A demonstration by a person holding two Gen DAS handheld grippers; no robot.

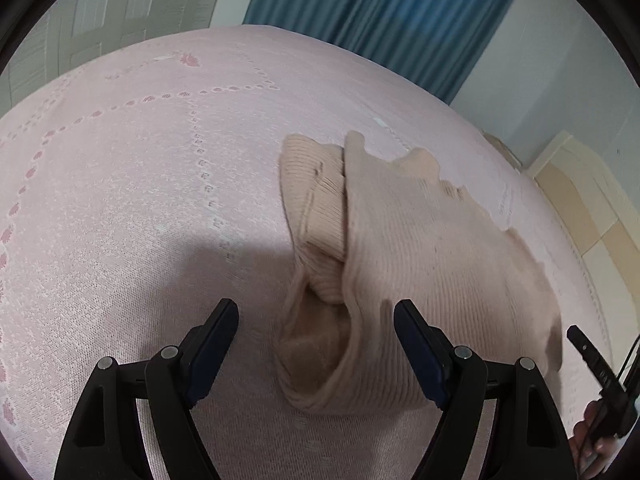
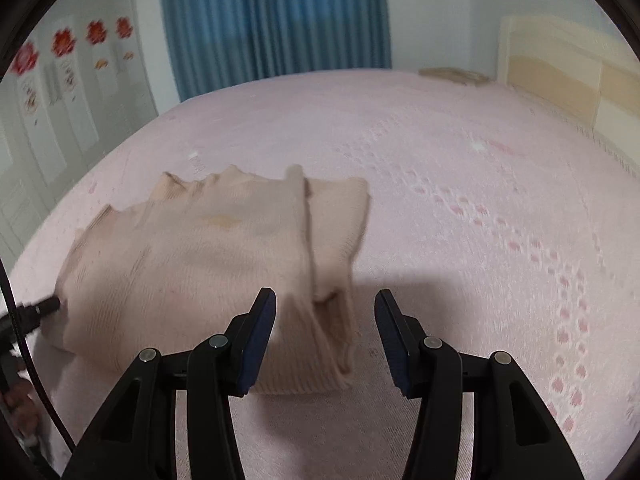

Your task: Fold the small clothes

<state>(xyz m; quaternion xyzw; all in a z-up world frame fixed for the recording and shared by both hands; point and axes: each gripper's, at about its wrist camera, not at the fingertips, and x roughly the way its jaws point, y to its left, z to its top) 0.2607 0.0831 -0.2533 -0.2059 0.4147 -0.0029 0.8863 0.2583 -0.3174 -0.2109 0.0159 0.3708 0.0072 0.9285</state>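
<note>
A small beige ribbed knit garment (image 1: 420, 248) lies partly folded on the pink bedspread (image 1: 140, 200), with a sleeve tucked along its left side. My left gripper (image 1: 316, 312) is open and empty, its jaws standing either side of the garment's near left edge. In the right wrist view the garment (image 2: 208, 256) lies left of centre. My right gripper (image 2: 326, 304) is open and empty over the garment's near right edge. The other gripper's tip shows at the edge of each view, in the left wrist view (image 1: 592, 356) and in the right wrist view (image 2: 40, 312).
The pink bedspread (image 2: 460, 200) stretches wide to the right. A blue curtain (image 2: 276, 16) hangs behind the bed. A cream headboard (image 2: 568, 80) stands at the right. A folded tan item (image 2: 452, 74) lies at the bed's far edge.
</note>
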